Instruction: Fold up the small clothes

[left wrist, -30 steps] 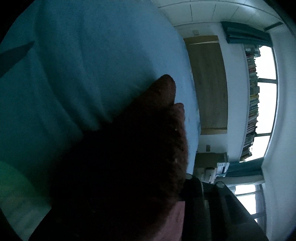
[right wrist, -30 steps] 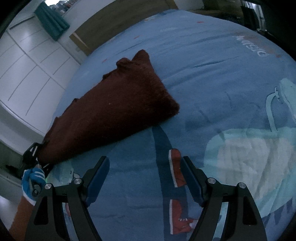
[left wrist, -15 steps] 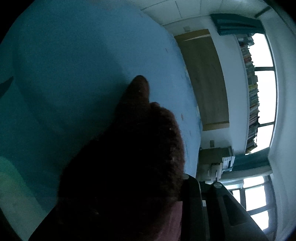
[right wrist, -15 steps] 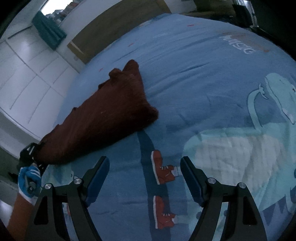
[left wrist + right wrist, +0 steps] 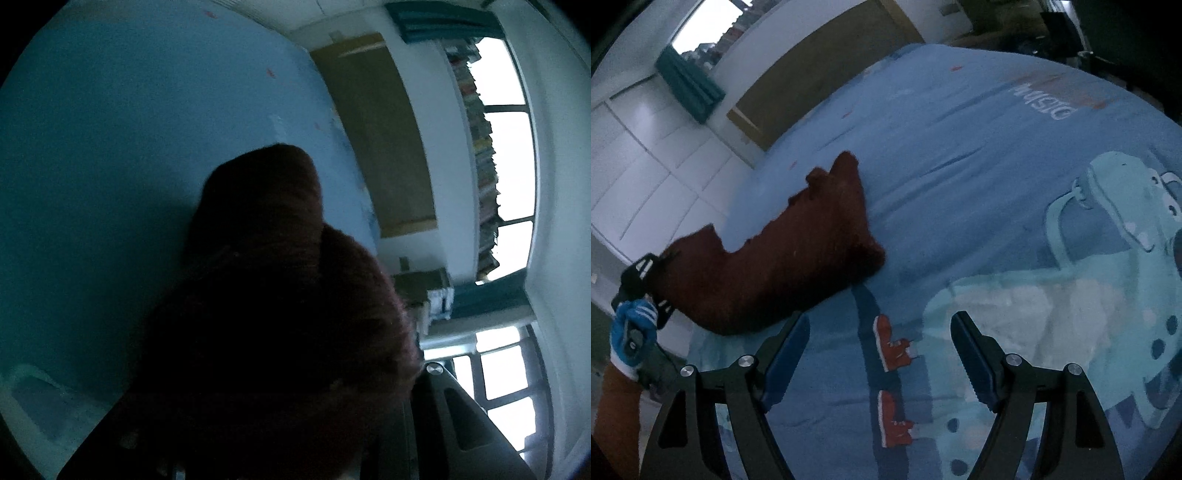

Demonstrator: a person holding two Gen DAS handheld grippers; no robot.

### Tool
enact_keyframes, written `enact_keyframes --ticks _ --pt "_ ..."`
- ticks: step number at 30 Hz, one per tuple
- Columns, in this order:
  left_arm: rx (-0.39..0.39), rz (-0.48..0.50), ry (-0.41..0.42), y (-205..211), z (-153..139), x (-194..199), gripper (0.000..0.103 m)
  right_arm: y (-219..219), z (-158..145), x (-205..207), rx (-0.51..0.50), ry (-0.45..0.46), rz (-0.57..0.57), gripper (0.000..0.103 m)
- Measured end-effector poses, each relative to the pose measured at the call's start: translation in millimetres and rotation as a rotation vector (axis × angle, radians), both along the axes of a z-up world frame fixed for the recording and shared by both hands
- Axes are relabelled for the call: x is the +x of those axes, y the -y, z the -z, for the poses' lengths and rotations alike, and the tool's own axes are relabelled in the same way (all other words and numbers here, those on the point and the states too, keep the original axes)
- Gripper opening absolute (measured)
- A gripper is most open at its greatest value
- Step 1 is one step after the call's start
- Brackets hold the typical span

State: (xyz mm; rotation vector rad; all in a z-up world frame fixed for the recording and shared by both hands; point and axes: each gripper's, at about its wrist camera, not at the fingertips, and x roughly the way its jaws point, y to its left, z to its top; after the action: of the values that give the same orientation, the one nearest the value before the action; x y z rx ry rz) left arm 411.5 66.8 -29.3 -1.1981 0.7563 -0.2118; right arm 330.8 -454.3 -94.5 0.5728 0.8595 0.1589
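Right wrist view: I see the fuzzy dark-brown small garment (image 5: pixel 798 258) lying on the blue cartoon-print bedsheet (image 5: pixel 979 155), up and left of my right gripper (image 5: pixel 879 354). Right gripper hangs over the sheet with its blue-padded fingers (image 5: pixel 786 354) spread wide, nothing between them. The garment's near edge sits just beyond the left fingertip; I can't tell if they touch. The red printed boots (image 5: pixel 892 343) on the sheet show in the gap between the fingers.

The garment's left end is lifted off the sheet and runs to the black left gripper (image 5: pixel 646 288), held by a blue-gloved hand (image 5: pixel 631 332) at the frame's left edge. The far end, with a pointed corner, rests flat on the sheet.

Left wrist view: the brown fabric (image 5: pixel 277 314) fills the lower centre, right against the lens, bunched and dark. It covers the fingers, so I read the left gripper as clamped on that end from the right view only. Behind: wooden headboard panel (image 5: pixel 373 136), window (image 5: pixel 506 162).
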Motion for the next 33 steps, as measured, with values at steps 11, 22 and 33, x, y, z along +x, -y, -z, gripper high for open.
enact_keyframes --ticks 11,22,33 --pt "0.072 0.25 0.071 140 -25 40 0.024 43 -11 -17 0.006 0.032 0.074 0.08" --pt "0.547 0.515 0.04 264 33 5 0.025 75 -1 -34 0.023 0.019 0.142 0.08" --pt "0.672 0.593 0.086 295 41 -32 0.046 67 5 -30 0.034 0.01 0.137 0.08"
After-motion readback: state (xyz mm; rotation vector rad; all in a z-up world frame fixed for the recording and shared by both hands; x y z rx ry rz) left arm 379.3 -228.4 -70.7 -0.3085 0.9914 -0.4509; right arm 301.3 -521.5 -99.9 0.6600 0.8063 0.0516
